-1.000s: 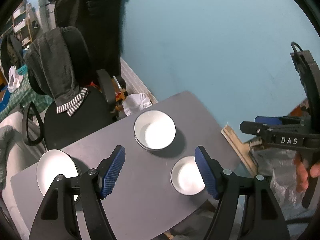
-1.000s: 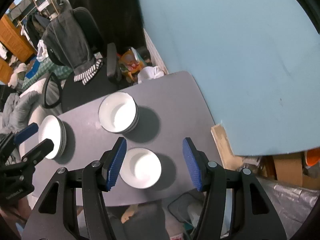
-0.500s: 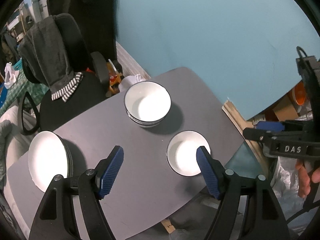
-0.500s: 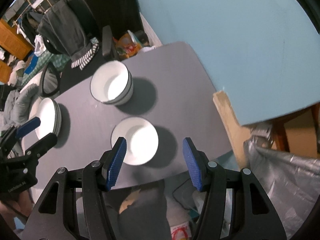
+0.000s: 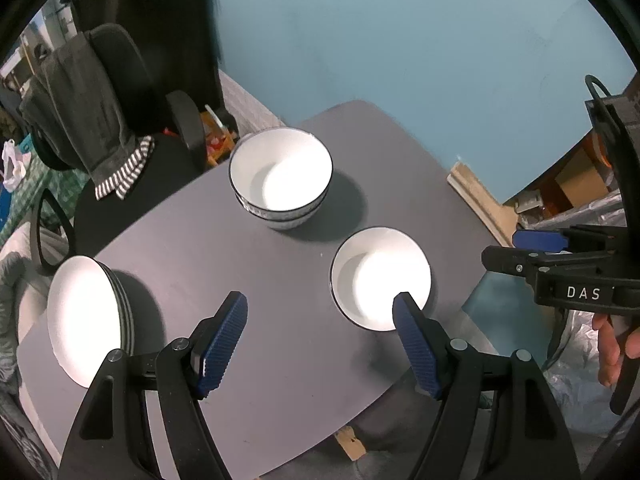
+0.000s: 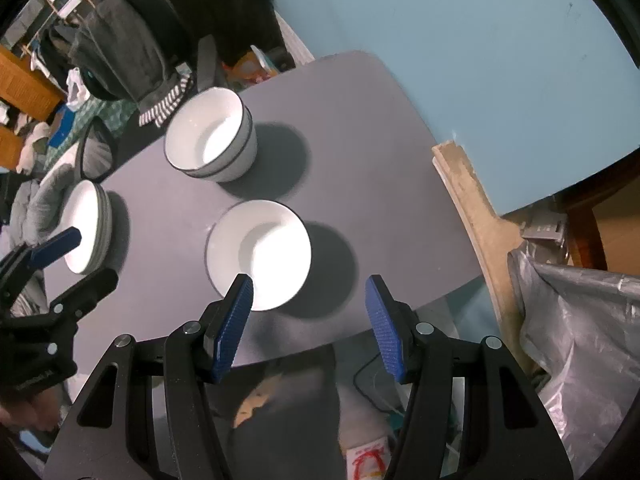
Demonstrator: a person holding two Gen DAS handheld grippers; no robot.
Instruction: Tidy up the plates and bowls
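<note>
Blue wall (image 5: 400, 40) fills the space beyond both grippers, and below them spreads a grey table (image 5: 280, 380) with rounded corners. Off past the table's far left edge stands a black office chair (image 5: 132, 92) with a dark garment (image 5: 84, 108) thrown over its back. On the table, ahead and to the left of the left gripper (image 5: 320, 320), sits a stack of plates (image 5: 86, 320), white with dark rims. Straight ahead of that gripper, further out, is a stack of bowls (image 5: 280, 178), nested one in another. A single white bowl (image 5: 380, 280) stands alone nearer in, well apart from the stack, just ahead of the left gripper's right finger, whose tip overlaps the bowl's near rim in that view. The left gripper hangs above the table with its blue-padded jaws spread wide and nothing between them. The right gripper (image 6: 310, 312) hangs over the table's near edge, jaws likewise wide apart and empty; the single bowl lies just ahead of its left finger, whose tip overlaps the bowl's near rim in that camera, though I cannot tell whether they touch.
</note>
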